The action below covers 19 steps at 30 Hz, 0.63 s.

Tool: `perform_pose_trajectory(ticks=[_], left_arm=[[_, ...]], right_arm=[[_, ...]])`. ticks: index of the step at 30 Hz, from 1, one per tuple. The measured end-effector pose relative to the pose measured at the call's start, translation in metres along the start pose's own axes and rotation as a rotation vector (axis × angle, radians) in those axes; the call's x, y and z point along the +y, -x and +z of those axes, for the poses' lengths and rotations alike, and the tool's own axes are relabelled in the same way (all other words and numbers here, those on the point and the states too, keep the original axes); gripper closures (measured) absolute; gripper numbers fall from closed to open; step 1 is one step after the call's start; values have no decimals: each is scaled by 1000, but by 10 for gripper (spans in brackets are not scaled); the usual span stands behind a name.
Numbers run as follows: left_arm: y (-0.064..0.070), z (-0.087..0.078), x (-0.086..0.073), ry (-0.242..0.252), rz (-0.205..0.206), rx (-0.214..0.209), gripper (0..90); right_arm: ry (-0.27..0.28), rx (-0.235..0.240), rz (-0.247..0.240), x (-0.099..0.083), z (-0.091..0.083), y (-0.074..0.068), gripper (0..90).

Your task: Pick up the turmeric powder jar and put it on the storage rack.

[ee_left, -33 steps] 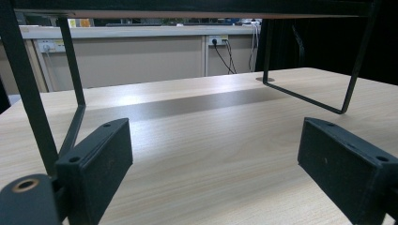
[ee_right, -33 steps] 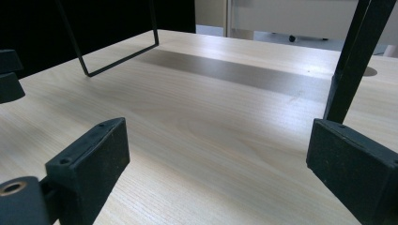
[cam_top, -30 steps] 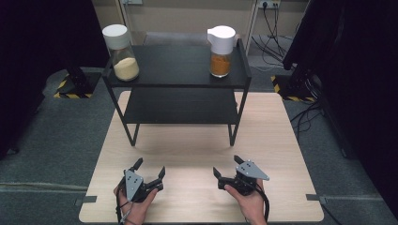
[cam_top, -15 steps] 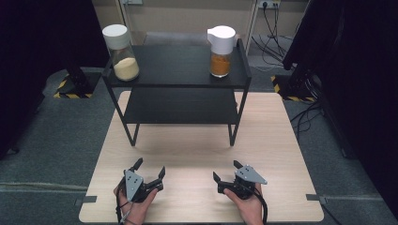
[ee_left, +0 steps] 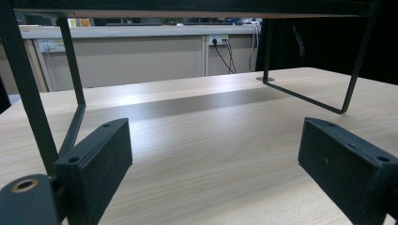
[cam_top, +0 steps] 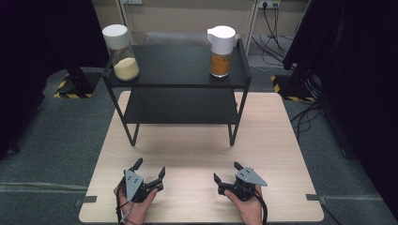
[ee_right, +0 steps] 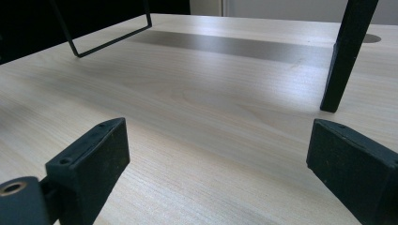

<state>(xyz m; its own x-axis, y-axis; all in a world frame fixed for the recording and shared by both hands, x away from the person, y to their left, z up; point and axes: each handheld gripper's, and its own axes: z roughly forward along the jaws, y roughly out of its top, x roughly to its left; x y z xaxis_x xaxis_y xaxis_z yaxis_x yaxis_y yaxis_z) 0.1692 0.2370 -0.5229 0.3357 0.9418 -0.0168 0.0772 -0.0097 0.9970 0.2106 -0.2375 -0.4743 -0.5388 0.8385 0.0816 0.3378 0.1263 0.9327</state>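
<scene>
Rack long axis crosswise, left hand-held gripper and right hand-held gripper agape, pointing toward it

A black two-tier shelf stands at the far half of the pale wooden counter. Around the counter lies grey floor, with black cables trailing at the right and yellow-black striped bases beside.

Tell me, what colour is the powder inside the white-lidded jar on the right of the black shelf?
Orange-brown, in the white-lidded jar; the high view shows it best.
</scene>
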Motion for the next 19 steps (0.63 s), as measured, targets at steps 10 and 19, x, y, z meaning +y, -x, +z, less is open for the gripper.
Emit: perform_pose_trajectory(ticks=[10, 19], left_arm=[[0, 0, 0, -1, 1, -1, 97], [0, 0, 1, -3, 3, 0, 96]], right_arm=[[-2, 2, 4, 0, 0, 1, 64], [0, 2, 10, 0, 0, 1, 64]])
